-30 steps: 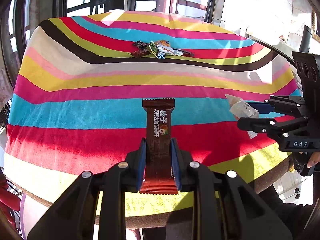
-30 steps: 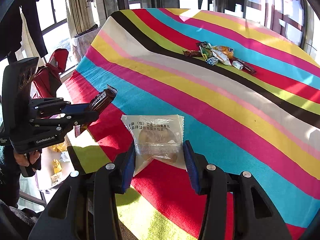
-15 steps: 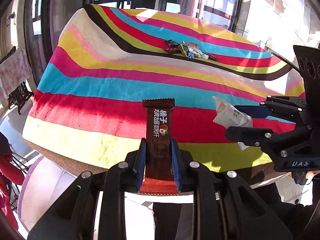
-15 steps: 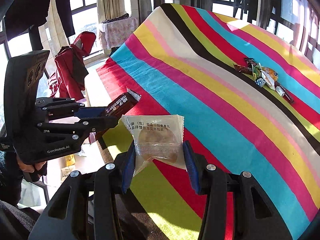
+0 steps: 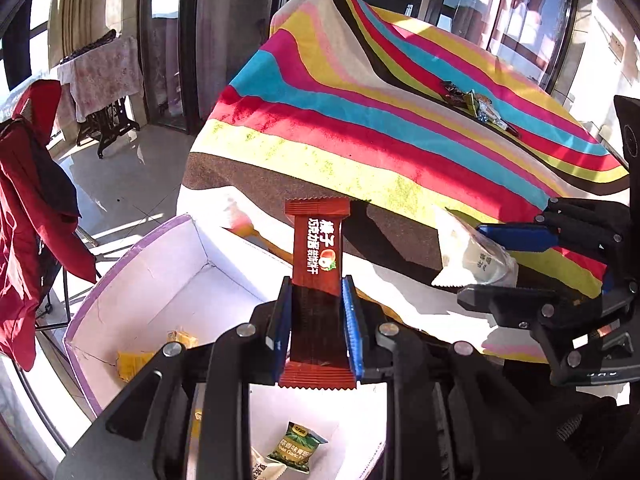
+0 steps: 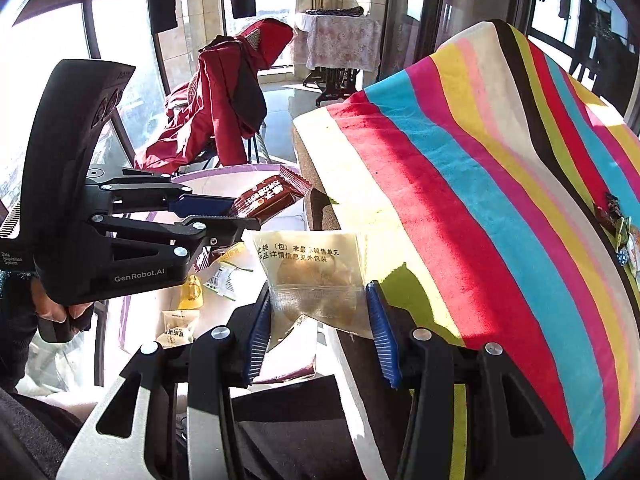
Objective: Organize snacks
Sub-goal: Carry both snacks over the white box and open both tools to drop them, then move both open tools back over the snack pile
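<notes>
My left gripper [image 5: 316, 312] is shut on a dark red wafer bar [image 5: 318, 252] and holds it above a white box with a purple rim [image 5: 132, 252]. My right gripper [image 6: 320, 312] is shut on a clear cookie packet [image 6: 312, 268], just off the table's edge. The right gripper also shows in the left wrist view [image 5: 516, 264], with the packet [image 5: 472, 256]. The left gripper also shows in the right wrist view [image 6: 224, 212], with the bar [image 6: 272, 196]. A pile of loose snacks [image 5: 480, 108] lies far back on the striped tablecloth [image 5: 400, 120].
The box holds several snack packets: yellow ones [image 5: 132, 360] and a green one [image 5: 296, 444]. A red jacket [image 6: 224, 104] hangs on a chair to the left. A small cloth-covered table [image 6: 340, 40] stands by the windows.
Both grippers have swung left, off the table's front edge, carrying their snacks. The box beside the table has come into view below the left gripper.
</notes>
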{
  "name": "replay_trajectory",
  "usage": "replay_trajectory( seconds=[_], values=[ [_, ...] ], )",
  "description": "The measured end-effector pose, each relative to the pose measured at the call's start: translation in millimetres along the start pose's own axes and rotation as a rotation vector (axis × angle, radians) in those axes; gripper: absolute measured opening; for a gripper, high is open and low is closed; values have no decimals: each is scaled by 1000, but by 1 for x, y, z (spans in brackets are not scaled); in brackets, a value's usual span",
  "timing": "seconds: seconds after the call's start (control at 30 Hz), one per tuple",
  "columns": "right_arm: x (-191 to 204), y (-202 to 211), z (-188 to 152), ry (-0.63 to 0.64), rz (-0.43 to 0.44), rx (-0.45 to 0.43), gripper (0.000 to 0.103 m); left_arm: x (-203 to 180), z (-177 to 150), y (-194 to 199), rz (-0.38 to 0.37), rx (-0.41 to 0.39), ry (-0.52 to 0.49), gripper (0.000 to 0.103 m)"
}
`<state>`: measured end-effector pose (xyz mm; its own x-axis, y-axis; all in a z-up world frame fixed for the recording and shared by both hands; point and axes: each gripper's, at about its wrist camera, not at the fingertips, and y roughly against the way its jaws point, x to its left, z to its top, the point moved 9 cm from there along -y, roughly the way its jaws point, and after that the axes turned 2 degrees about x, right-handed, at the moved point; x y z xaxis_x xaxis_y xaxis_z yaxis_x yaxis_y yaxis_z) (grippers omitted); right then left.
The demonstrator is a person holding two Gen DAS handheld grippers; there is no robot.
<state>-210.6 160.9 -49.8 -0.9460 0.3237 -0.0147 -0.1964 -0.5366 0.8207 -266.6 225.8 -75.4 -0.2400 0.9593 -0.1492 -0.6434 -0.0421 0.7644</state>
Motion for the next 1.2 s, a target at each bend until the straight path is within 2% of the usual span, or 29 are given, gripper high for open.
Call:
replay_trajectory(
  seconds=[0.2, 0.4, 0.5, 0.53, 0.57, 0.6, 0.63, 0.67, 0.8, 0.93, 1.1, 1.2],
  values=[
    [40, -24, 4, 112, 50, 54, 45, 44, -32, -4, 71, 54, 95, 24],
    [74, -42, 4, 198, 98, 89, 46, 82, -53, -8, 157, 98, 148, 24],
    [92, -52, -2, 250, 174, 120, 51, 97, -59, -12, 226, 129, 158, 25],
    [98, -52, -3, 270, 186, 121, 56, 102, -62, -14, 259, 146, 156, 30],
    [103, -51, -5, 287, 186, 115, 66, 107, -65, -13, 297, 155, 157, 48],
    [106, -49, -5, 299, 184, 106, 71, 112, -65, -11, 336, 155, 165, 61],
    [107, -46, -4, 307, 182, 93, 75, 116, -66, -9, 361, 154, 178, 84],
    [107, -42, -3, 310, 180, 79, 75, 119, -65, -8, 377, 152, 188, 91],
    [94, -27, 1, 257, 188, 38, 76, 123, -58, -6, 448, 154, 204, 96],
    [70, -8, 1, 164, 203, -9, 80, 116, -48, -7, 501, 159, 174, 100],
    [31, 19, -8, 119, 138, -73, 80, 95, -32, -11, 495, 140, 135, 100],
    [4, 41, -13, 80, 92, -130, 86, 84, -23, -13, 488, 132, 120, 100]
  ],
)
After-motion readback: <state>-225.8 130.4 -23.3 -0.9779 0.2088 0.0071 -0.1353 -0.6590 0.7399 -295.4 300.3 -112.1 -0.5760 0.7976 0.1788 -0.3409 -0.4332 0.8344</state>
